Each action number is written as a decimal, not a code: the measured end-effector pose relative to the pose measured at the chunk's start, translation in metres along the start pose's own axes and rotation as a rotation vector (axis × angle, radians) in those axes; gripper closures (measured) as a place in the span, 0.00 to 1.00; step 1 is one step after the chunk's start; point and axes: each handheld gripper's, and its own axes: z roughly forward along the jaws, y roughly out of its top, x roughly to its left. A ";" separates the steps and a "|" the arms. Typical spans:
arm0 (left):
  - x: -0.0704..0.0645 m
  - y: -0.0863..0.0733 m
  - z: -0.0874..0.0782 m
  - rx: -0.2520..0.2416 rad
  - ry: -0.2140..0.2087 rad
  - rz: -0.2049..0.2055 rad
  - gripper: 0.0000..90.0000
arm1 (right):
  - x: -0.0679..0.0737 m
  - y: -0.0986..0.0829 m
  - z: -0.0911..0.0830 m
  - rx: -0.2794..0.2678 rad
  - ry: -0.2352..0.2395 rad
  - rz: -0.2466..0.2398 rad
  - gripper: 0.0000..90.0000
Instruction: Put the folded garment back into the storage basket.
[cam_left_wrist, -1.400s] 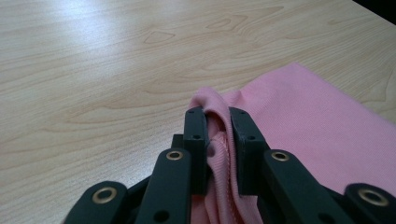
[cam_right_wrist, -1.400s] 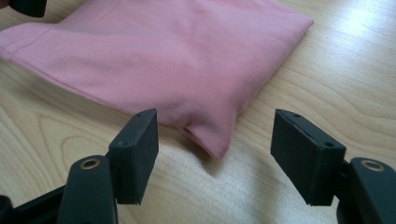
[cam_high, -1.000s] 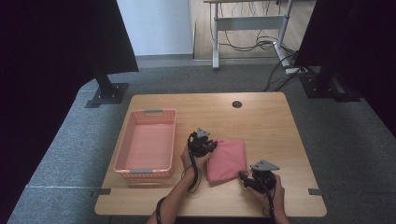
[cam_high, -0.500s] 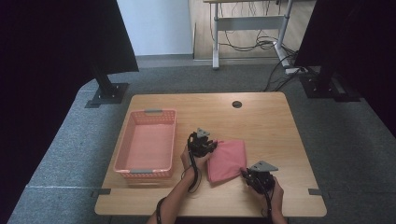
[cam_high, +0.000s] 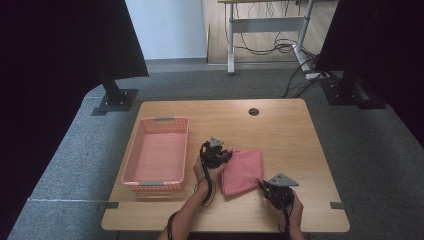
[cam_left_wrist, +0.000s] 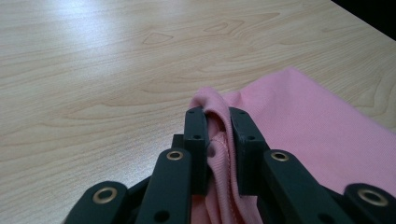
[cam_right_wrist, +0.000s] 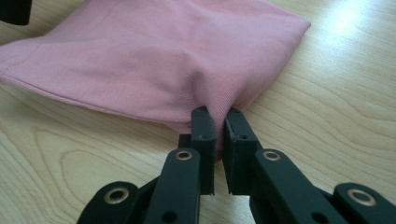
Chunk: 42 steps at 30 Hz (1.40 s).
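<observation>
Pink cloth (cam_left_wrist: 299, 126) is bunched between the jaws of my left gripper (cam_left_wrist: 217, 122), which are closed to a narrow gap with a hemmed fold of fabric standing up between them, a firm bite. Over on my right gripper (cam_right_wrist: 215, 122), the jaws are pinched almost together on the near corner of the same cloth (cam_right_wrist: 154, 56), just a thin tuck of it caught at the tips. Out from there, the cloth lies folded flat on the wooden table (cam_high: 300, 135), near the front edge and right of centre, with my left gripper (cam_high: 216, 152) at its upper left corner and my right gripper (cam_high: 276, 189) at its lower right corner. Just beside my left hand sits the pink basket (cam_high: 131, 165), open, with nothing that I can see inside it, and apart from the cloth. Now the risks as I judge them: the right-hand bite is shallow, so a lift or a tug toward the basket could slide that corner out and let the fold fall open. If my two hands pull at different speeds, the cloth could stretch, twist or drag along the wood instead of rising cleanly. Swing low and the hanging edge could catch the basket rim. As for writing, I can read no brand, label or lettering on the cloth, the basket or the table.
</observation>
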 end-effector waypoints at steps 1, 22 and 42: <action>0.000 0.000 -0.001 -0.003 -0.001 0.000 0.86 | 0.001 0.000 0.000 -0.006 0.000 0.002 0.94; -0.008 0.016 -0.025 -0.050 -0.010 0.017 0.86 | 0.011 0.005 -0.023 -0.187 -0.025 0.059 0.94; -0.018 0.036 -0.055 -0.101 -0.024 0.052 0.86 | 0.023 0.015 -0.046 -0.306 -0.068 0.049 0.94</action>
